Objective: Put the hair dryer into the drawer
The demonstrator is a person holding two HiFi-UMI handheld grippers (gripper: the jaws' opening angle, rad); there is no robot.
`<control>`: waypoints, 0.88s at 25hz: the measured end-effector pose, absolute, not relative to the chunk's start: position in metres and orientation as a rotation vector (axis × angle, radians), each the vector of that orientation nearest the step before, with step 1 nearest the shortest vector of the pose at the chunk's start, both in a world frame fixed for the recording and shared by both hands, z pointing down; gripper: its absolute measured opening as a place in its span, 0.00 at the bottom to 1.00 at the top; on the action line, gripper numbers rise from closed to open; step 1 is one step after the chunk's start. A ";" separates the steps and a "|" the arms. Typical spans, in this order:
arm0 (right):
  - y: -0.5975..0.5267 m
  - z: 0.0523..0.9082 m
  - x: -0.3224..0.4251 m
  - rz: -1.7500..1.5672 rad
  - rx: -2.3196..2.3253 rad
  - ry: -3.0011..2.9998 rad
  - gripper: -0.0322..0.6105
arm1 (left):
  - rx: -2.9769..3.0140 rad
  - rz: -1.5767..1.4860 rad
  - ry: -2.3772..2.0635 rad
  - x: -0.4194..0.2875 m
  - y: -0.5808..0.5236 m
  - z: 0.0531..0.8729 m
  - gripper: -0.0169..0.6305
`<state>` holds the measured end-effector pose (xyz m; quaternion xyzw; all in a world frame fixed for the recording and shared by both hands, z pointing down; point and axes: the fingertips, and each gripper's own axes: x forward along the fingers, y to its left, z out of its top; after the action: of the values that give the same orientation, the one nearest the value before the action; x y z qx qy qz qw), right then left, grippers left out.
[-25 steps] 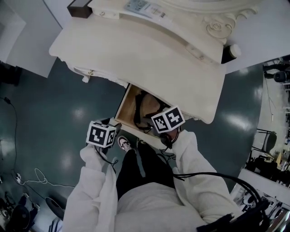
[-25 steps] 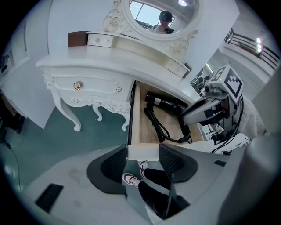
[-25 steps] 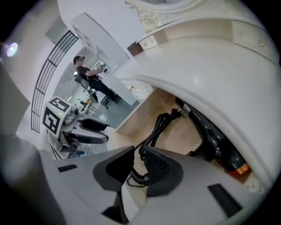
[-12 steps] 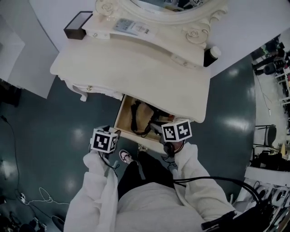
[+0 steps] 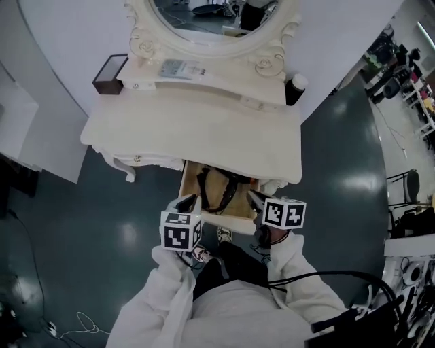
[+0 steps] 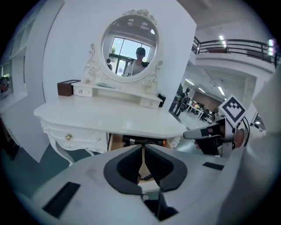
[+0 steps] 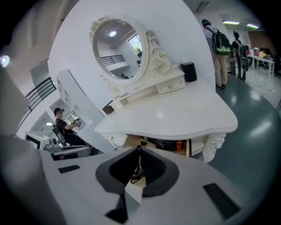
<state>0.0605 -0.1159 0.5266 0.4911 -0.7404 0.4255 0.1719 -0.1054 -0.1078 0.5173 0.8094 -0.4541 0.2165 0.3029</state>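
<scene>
The black hair dryer (image 5: 234, 181) lies in the open wooden drawer (image 5: 185, 182) under the white dressing table (image 5: 197, 129), its cord looped beside it. It also shows under the tabletop as the hair dryer (image 6: 142, 141) and the hair dryer (image 7: 169, 144). My left gripper (image 5: 188, 201) hovers at the drawer's front left corner. Its jaws are closing and the tips of the left gripper (image 6: 143, 147) meet with nothing between them. My right gripper (image 5: 253, 197) hangs at the front right. Its jaws are closing too, and the right gripper (image 7: 139, 148) holds nothing.
An oval mirror (image 5: 211, 17) stands at the back of the table, with a brown box (image 5: 109, 73) at its left and a black jar (image 5: 294, 86) at its right. A closed side drawer has a brass knob (image 5: 138, 159). My shoe (image 5: 224, 235) is below the drawer front.
Both grippers have lifted and come back from the drawer. The head view has tilted up, so the mirror now shows. The hair dryer stays in the drawer.
</scene>
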 end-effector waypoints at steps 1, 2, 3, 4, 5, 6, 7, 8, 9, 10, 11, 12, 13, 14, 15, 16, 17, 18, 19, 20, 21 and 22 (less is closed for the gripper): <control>-0.114 0.520 0.064 1.200 1.415 -2.113 0.16 | 2.159 0.554 -1.222 -0.102 -0.109 0.509 0.06; -0.111 0.513 0.067 1.195 1.432 -2.127 0.16 | 2.171 0.537 -1.240 -0.098 -0.109 0.502 0.05; -0.109 0.507 0.071 1.190 1.448 -2.137 0.16 | 2.181 0.525 -1.261 -0.096 -0.110 0.497 0.05; -0.107 0.502 0.075 1.182 1.466 -2.142 0.16 | 2.187 0.519 -1.283 -0.095 -0.110 0.493 0.05; -0.106 0.498 0.079 1.168 1.487 -2.142 0.16 | 2.188 0.518 -1.305 -0.094 -0.110 0.490 0.05; -0.105 0.494 0.083 1.149 1.510 -2.141 0.15 | 2.185 0.521 -1.327 -0.094 -0.110 0.488 0.04; -0.105 0.490 0.086 1.129 1.530 -2.142 0.15 | 2.181 0.525 -1.348 -0.095 -0.109 0.485 0.04; -0.106 0.488 0.089 1.113 1.543 -2.148 0.15 | 2.179 0.530 -1.366 -0.096 -0.108 0.483 0.04; -0.107 0.485 0.090 1.104 1.550 -2.162 0.15 | 2.178 0.535 -1.382 -0.097 -0.107 0.480 0.04; -0.109 0.482 0.090 1.096 1.557 -2.178 0.15 | 2.180 0.540 -1.398 -0.098 -0.107 0.478 0.04; -0.110 0.478 0.092 1.082 1.568 -2.188 0.15 | 2.182 0.543 -1.413 -0.098 -0.106 0.475 0.04; -0.112 0.474 0.094 1.062 1.584 -2.192 0.15 | 2.182 0.542 -1.426 -0.098 -0.105 0.472 0.04; -0.112 0.469 0.097 1.041 1.599 -2.195 0.15 | 2.180 0.538 -1.437 -0.098 -0.104 0.469 0.04; -0.112 0.465 0.099 1.025 1.610 -2.199 0.15 | 2.178 0.531 -1.446 -0.097 -0.103 0.466 0.04; -0.111 0.461 0.102 1.018 1.616 -2.209 0.15 | 2.174 0.523 -1.454 -0.095 -0.101 0.464 0.04; -0.109 0.458 0.104 1.020 1.618 -2.225 0.15 | 2.170 0.514 -1.461 -0.093 -0.099 0.461 0.04; -0.106 0.456 0.106 1.031 1.617 -2.244 0.15 | 2.166 0.503 -1.468 -0.090 -0.096 0.459 0.04; -0.103 0.455 0.109 1.045 1.614 -2.261 0.15 | 2.159 0.493 -1.475 -0.086 -0.092 0.458 0.04; -0.099 0.454 0.114 1.061 1.612 -2.271 0.15 | 2.151 0.484 -1.481 -0.082 -0.087 0.456 0.04; -0.094 0.454 0.119 1.077 1.609 -2.276 0.15 | 2.143 0.478 -1.486 -0.077 -0.082 0.455 0.04; -0.090 0.454 0.124 1.090 1.607 -2.278 0.15 | 2.137 0.475 -1.491 -0.072 -0.076 0.454 0.04; -0.086 0.453 0.129 1.100 1.605 -2.278 0.15 | 2.132 0.475 -1.497 -0.066 -0.070 0.452 0.04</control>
<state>0.1294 -0.0855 0.4534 0.5342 -0.7583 0.3663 0.0730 -0.0659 -0.0705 0.4525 0.7807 -0.5483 0.1740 0.2443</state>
